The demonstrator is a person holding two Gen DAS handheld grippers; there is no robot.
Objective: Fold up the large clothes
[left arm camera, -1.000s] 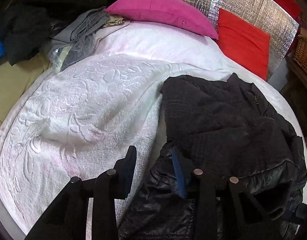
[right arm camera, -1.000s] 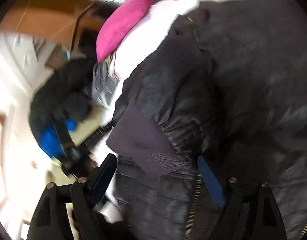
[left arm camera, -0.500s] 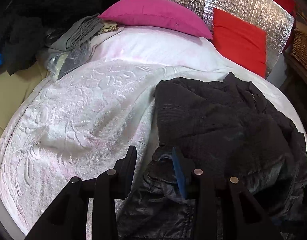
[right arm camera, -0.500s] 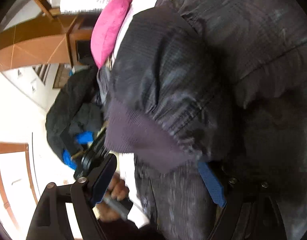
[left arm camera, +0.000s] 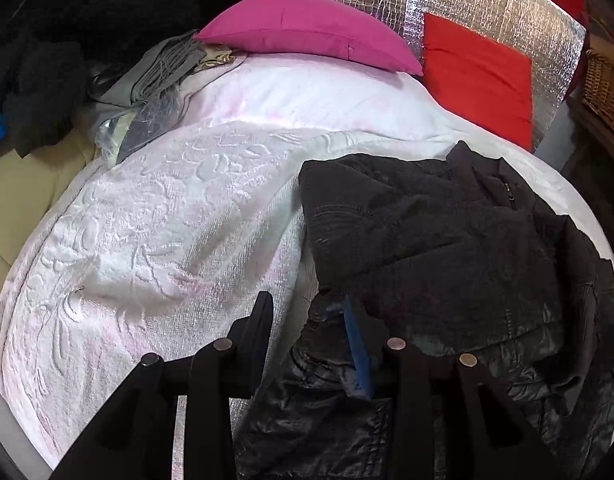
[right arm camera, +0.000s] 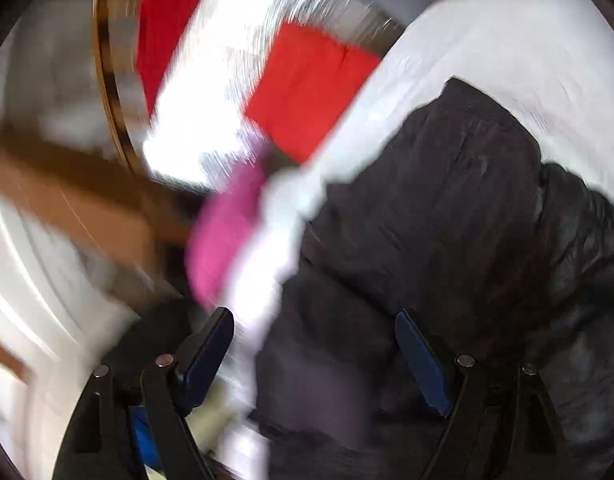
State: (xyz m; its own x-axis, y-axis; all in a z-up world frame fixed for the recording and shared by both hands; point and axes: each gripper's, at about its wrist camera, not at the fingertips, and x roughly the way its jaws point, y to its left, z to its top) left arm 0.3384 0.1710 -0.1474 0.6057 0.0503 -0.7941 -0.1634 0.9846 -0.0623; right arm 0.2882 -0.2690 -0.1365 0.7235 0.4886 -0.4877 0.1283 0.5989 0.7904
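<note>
In the left wrist view the left gripper [left arm camera: 307,320] sits at the bottom centre of the frame with its jaws partly spread; the left finger [left arm camera: 259,328] rests over the white bedspread [left arm camera: 155,240] and the blue-padded right finger [left arm camera: 357,344] is buried in the edge of the black jacket [left arm camera: 435,248], but no fabric is visibly squeezed between the two pads, so nothing appears pinched. The jacket lies crumpled across the lower right of the frame, its shiny lining showing near the bottom edge. A pink pillow [left arm camera: 307,32] and a red cushion [left arm camera: 479,72] sit along the top, with grey folded cloth [left arm camera: 159,76] at the upper left. Compared with a second earlier, the jacket's bunched edge has drawn a little to the left, while the gripper has hardly shifted. In the right wrist view, which is heavily motion-blurred, the right gripper [right arm camera: 315,348] shows at the bottom with its jaws spread wide; the jacket [right arm camera: 447,240] fills the lower right and passes between the fingers, yet the pads do not close on it. The pink pillow [right arm camera: 227,240] is at centre left and the red cushion [right arm camera: 307,92] above it. A second earlier this view looked down on the jacket's ribbed cuff; now it has swung to take in the red cushion and the silver panel [right arm camera: 227,80] at the upper centre.
</note>
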